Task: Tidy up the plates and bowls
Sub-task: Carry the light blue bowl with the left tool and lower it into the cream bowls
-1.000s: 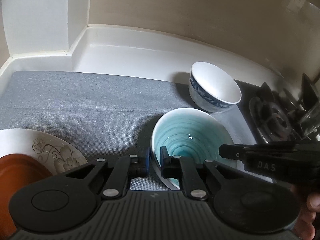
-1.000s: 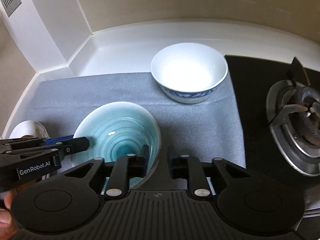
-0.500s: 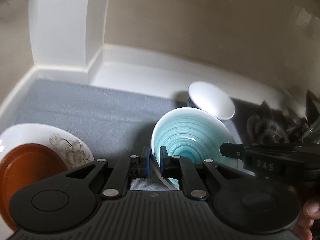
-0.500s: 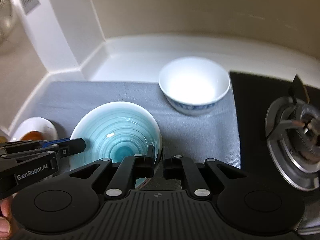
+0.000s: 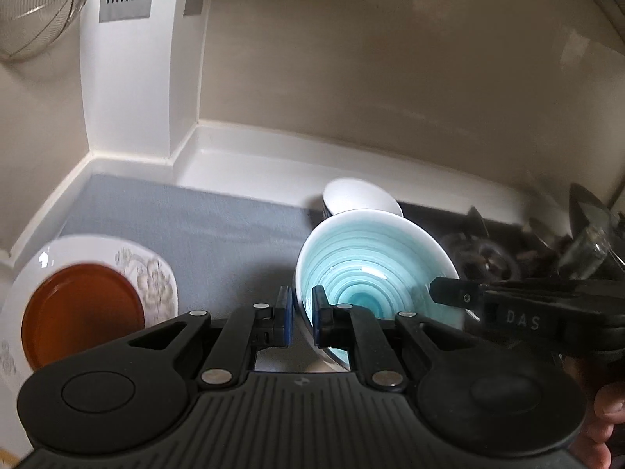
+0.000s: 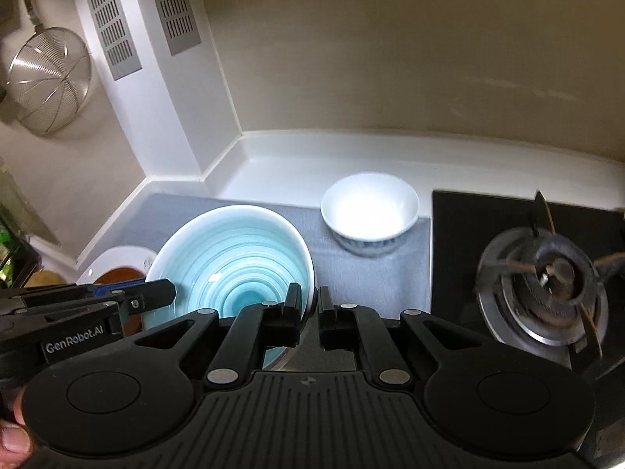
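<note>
A teal ringed bowl point(image 5: 371, 273) point(image 6: 234, 258) hangs above the grey mat point(image 5: 195, 226), gripped from both sides. My left gripper point(image 5: 300, 308) is shut on its left rim, one pad inside and one outside. My right gripper point(image 6: 310, 308) is shut on the right rim the same way. Each gripper shows in the other's view: the right gripper point(image 5: 441, 297) and the left gripper point(image 6: 156, 299). A white bowl with blue trim point(image 6: 369, 215) point(image 5: 359, 195) stands on the mat behind. At the left, a brown plate point(image 5: 78, 312) lies on a floral white plate point(image 5: 152, 273).
A gas burner point(image 6: 547, 285) on a black hob lies to the right of the mat. A white counter ledge point(image 6: 312, 164) and wall close off the back. A wire strainer point(image 6: 47, 78) hangs on the left wall beside vent grilles. A hand point(image 5: 601, 422) holds the right gripper.
Both grippers have risen together with the teal bowl, lifting it off the mat. The white bowl, mat and plates now look smaller and farther below.
</note>
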Tool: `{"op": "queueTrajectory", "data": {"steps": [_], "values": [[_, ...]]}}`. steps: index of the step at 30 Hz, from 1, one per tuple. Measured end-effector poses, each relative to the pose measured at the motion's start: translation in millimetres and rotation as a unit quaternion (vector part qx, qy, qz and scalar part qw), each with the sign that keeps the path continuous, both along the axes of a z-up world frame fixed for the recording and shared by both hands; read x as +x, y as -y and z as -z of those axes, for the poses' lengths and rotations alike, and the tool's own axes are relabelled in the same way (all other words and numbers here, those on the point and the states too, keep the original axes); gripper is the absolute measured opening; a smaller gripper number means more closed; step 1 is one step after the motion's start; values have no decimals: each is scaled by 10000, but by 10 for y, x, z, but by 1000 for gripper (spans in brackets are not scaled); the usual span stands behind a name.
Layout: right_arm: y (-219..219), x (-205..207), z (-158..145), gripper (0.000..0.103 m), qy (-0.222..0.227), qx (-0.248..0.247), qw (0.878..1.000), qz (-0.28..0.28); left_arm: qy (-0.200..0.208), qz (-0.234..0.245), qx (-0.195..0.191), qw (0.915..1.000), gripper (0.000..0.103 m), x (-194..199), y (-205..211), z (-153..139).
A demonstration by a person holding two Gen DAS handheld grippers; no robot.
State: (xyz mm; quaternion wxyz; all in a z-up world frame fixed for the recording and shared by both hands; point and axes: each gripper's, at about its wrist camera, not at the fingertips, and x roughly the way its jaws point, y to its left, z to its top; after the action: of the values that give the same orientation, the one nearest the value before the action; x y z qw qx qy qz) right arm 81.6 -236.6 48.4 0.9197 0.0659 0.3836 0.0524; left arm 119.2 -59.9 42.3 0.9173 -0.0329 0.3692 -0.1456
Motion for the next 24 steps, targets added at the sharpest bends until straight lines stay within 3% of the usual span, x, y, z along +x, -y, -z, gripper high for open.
{"op": "queueTrajectory", "data": {"steps": [10,24], "values": [[34,-443,269,9,-403,2,9992,4,-330,143,139,9993,10,-381,75,249],[26,-551,371,9,-563,-13,9984,-46,-577,119,120,9982,10,-459,52,404]]}}
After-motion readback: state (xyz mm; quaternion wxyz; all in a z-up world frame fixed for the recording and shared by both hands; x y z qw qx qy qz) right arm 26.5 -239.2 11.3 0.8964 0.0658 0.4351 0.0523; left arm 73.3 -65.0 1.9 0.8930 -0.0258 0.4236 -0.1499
